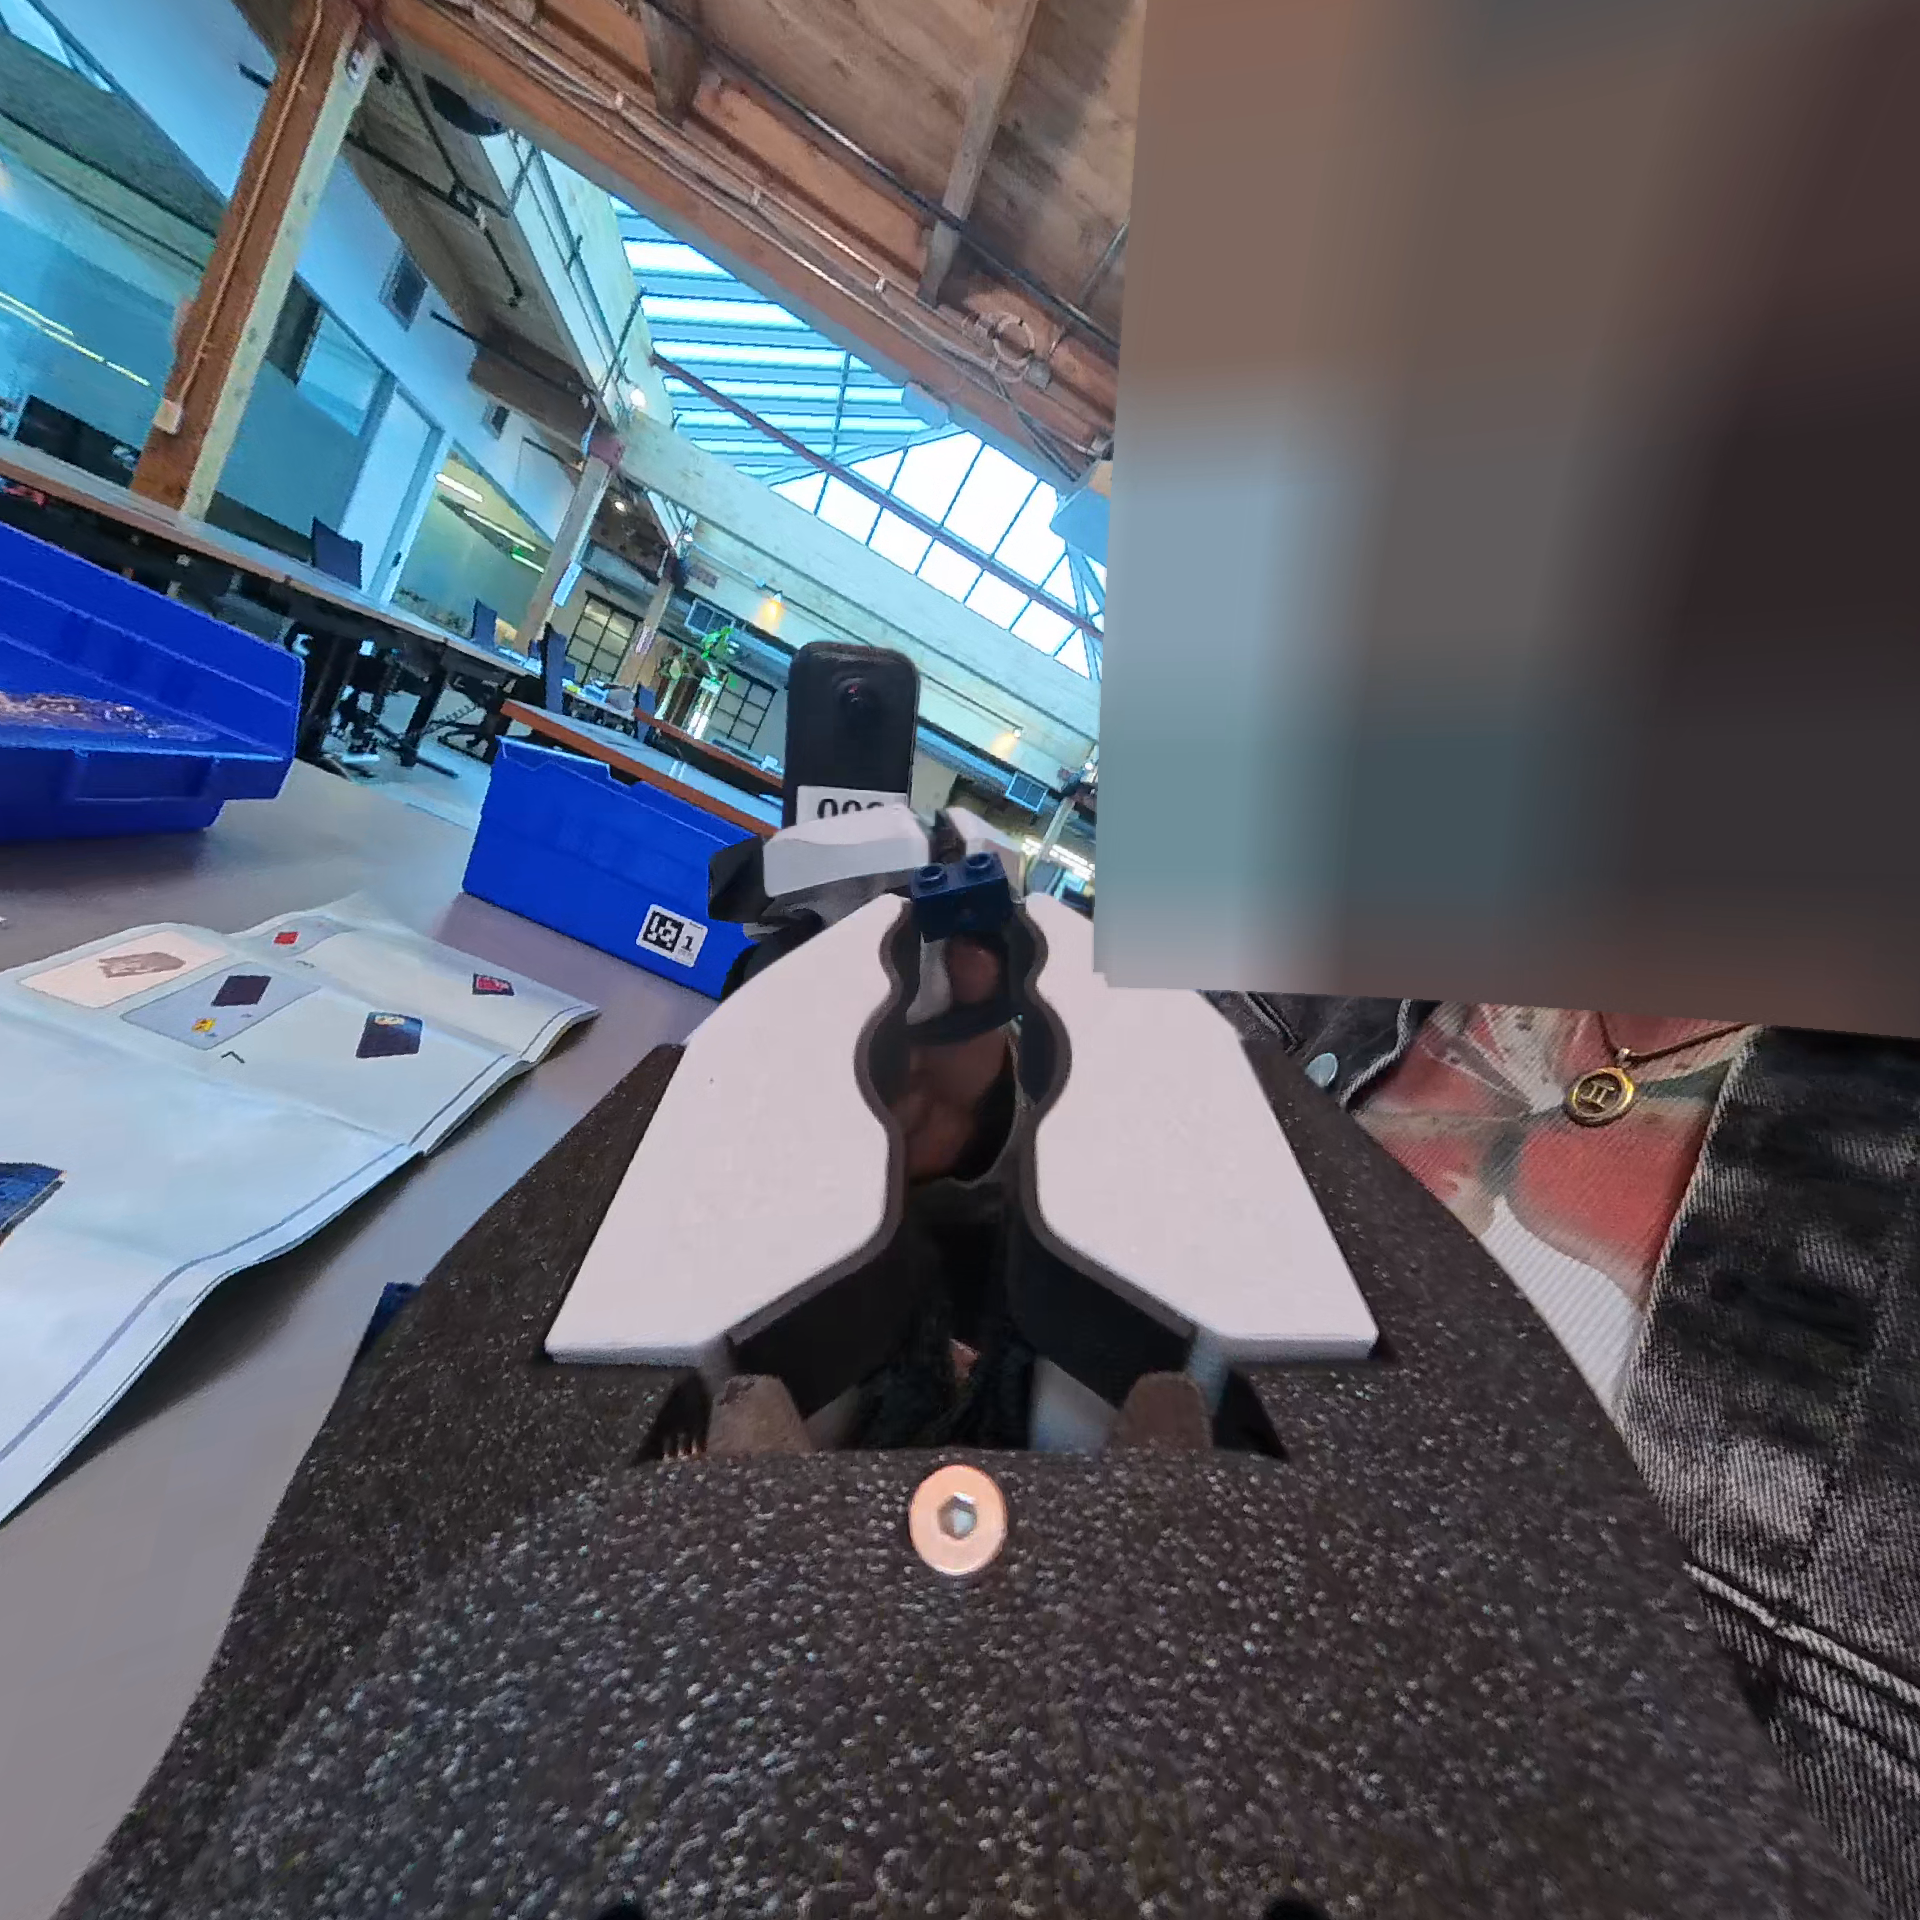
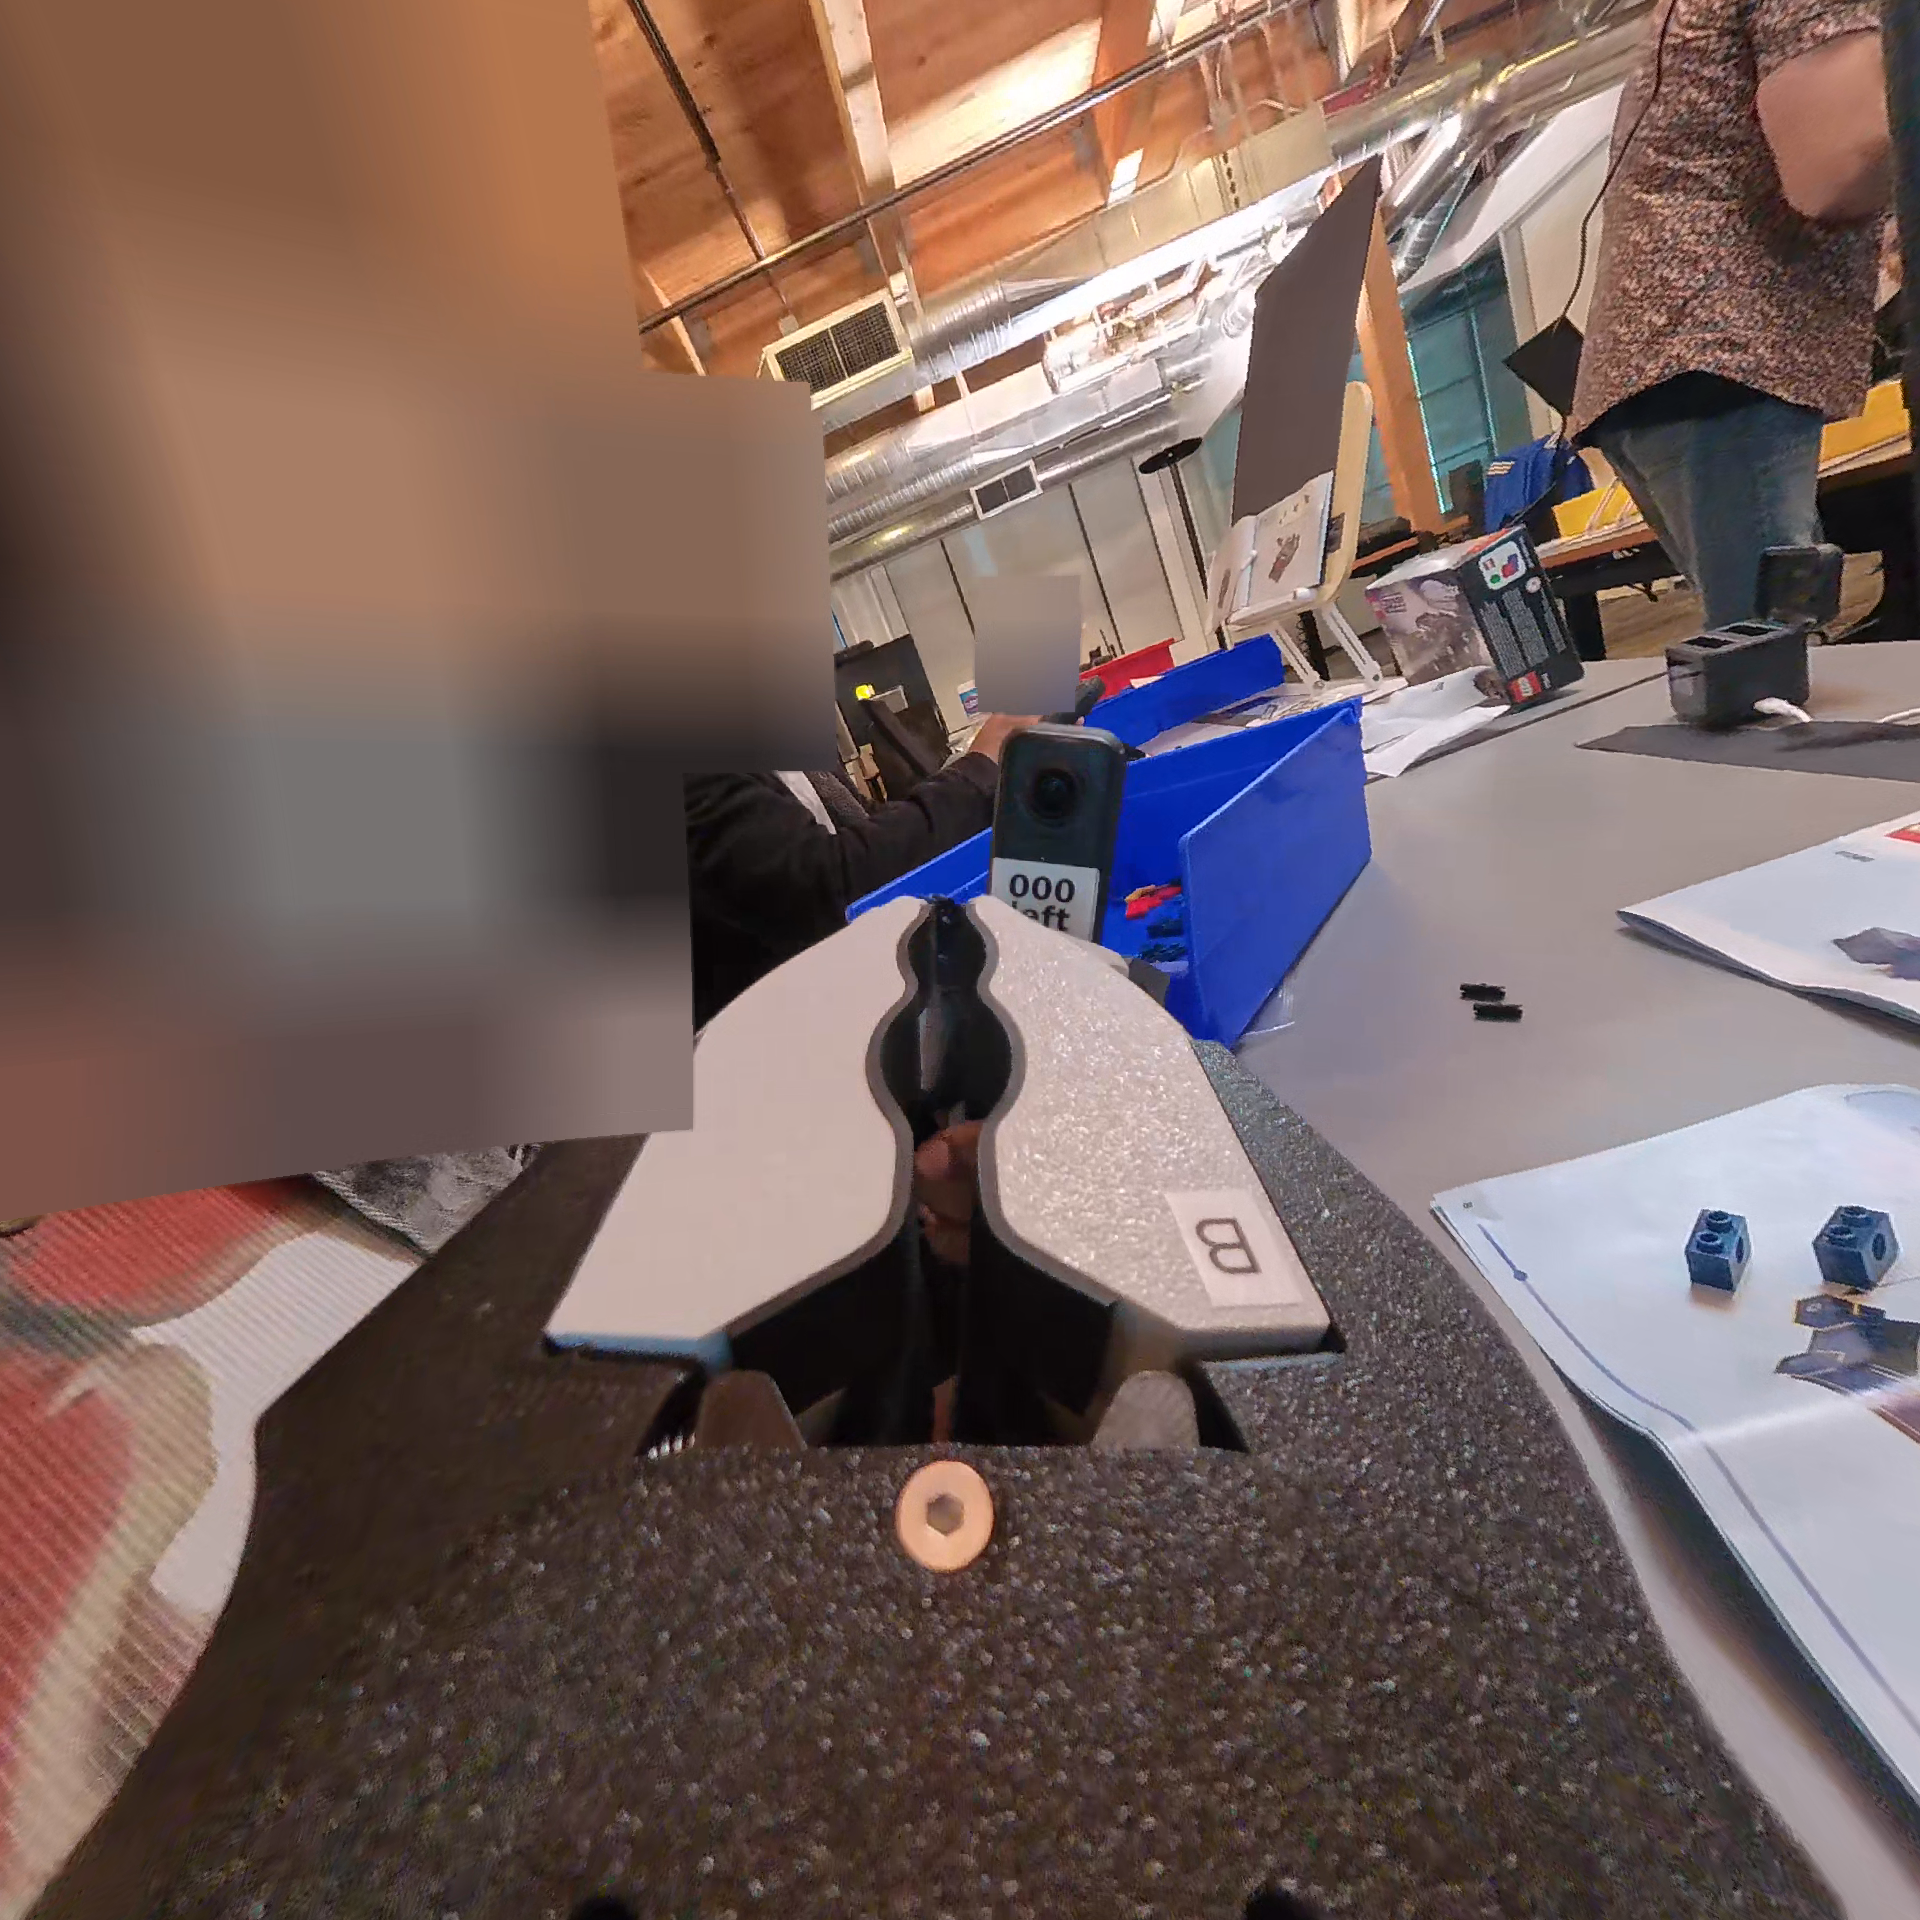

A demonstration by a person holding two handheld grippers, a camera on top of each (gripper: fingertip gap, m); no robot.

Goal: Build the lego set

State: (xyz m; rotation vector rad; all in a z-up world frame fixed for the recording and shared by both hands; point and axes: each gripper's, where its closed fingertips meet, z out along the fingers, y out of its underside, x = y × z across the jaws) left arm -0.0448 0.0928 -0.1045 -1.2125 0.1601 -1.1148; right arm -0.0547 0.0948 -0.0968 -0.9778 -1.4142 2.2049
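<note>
My left gripper [image 1: 961,912] is shut on a small dark blue two-stud brick [image 1: 961,888], pinched at the fingertips and held in the air, studs up. My right gripper [image 2: 948,914] faces it. Its fingertips are nearly together on a small black pin-like piece [image 2: 945,902] that shows at their very end. In the left wrist view the right gripper [image 1: 930,826] sits just behind and above the blue brick, its tips almost touching it. In the right wrist view only the left gripper's black camera [image 2: 1058,831] shows; its fingers are hidden behind my own.
Blue bins stand on the grey table [image 1: 603,852] [image 1: 125,707] [image 2: 1278,862]. Open instruction booklets lie flat [image 1: 260,1039] [image 2: 1714,1403]. Two dark blue bricks [image 2: 1720,1257] [image 2: 1860,1242] and two black pins [image 2: 1491,1000] lie loose. A person [image 2: 1745,260] stands at the far right. My two grippers' fingertips are within a few centimetres of each other.
</note>
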